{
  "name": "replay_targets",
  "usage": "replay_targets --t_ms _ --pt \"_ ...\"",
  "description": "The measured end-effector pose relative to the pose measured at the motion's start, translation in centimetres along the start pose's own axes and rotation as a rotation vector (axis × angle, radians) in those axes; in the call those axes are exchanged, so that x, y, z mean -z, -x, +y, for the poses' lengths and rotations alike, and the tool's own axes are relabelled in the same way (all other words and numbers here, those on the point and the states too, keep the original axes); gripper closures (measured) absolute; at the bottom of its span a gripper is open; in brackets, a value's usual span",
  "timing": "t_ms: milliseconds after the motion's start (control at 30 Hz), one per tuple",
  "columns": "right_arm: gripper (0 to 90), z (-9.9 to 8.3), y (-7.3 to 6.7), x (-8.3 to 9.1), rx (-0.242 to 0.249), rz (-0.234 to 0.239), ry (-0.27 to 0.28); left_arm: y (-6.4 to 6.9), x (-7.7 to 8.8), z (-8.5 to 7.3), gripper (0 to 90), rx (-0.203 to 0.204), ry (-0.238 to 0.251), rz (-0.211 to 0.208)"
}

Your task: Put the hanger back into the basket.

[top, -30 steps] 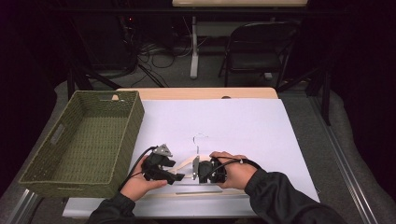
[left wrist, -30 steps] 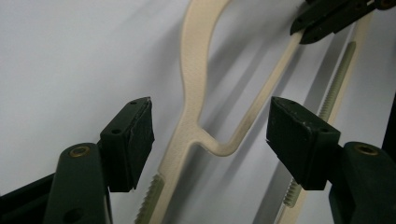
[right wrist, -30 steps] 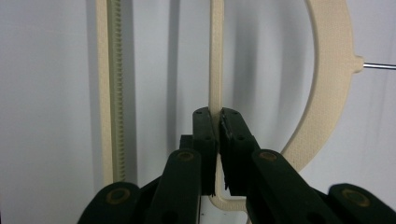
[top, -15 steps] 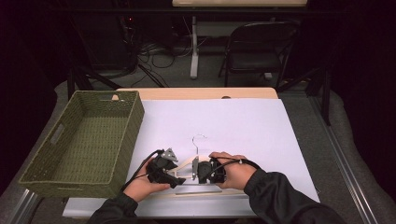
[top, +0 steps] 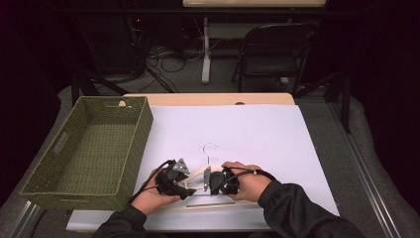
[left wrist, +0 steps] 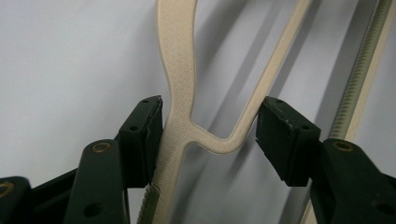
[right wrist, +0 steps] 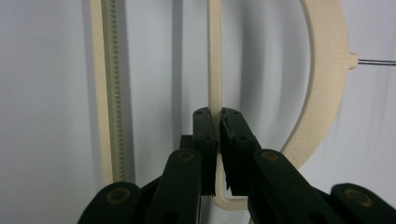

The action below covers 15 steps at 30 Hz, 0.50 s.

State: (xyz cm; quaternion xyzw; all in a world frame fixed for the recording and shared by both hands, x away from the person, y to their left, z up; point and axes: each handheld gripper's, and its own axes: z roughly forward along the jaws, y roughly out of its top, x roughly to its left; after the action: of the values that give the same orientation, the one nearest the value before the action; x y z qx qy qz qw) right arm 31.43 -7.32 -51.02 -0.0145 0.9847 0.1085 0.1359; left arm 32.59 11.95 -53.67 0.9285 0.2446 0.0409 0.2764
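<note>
Lying flat on the white sheet (top: 257, 129) near the bottom middle of the high view is a cream plastic hanger (top: 198, 174) with a thin metal hook (top: 210, 148) pointing toward the top of the frame. A big green woven basket (top: 133, 144) sits at the left of the frame, close to the hanger.

The right gripper (right wrist: 217, 116) has its jaws pressed tight on one thin inner bar of the hanger (right wrist: 214, 70), in the middle of the right gripper view. The left gripper (left wrist: 209, 133) has its jaws spread around the spot where the hanger (left wrist: 180, 93) forks, in the middle of the left gripper view. Its jaws have just been closing in, with the hanger between them. The left pad (left wrist: 148, 126) looks like it touches the plastic, and the right pad (left wrist: 280, 135) sits right beside the thin bar, though it is hard to be sure it presses yet.

The hanger looks light and stiff, so it should lift easily. Its thin bars may bend a bit or snap if squeezed too hard. The bumpy skin on the wide arm should help stop slipping. The fork is a good place to hold, since the plastic is thicker there. Two grips should keep it from swinging.
</note>
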Motion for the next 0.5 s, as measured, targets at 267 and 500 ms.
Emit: replay_targets --t_ms 267,500 --pt "82.5 -0.73 0.38 -0.60 -0.045 0.017 0.004 0.49 -0.17 0.01 49.7 -0.070 -0.025 -0.004" --pt "81.7 -0.80 0.33 -0.46 -0.046 0.004 0.010 0.41 0.14 -0.07 52.8 -0.077 -0.032 -0.032"
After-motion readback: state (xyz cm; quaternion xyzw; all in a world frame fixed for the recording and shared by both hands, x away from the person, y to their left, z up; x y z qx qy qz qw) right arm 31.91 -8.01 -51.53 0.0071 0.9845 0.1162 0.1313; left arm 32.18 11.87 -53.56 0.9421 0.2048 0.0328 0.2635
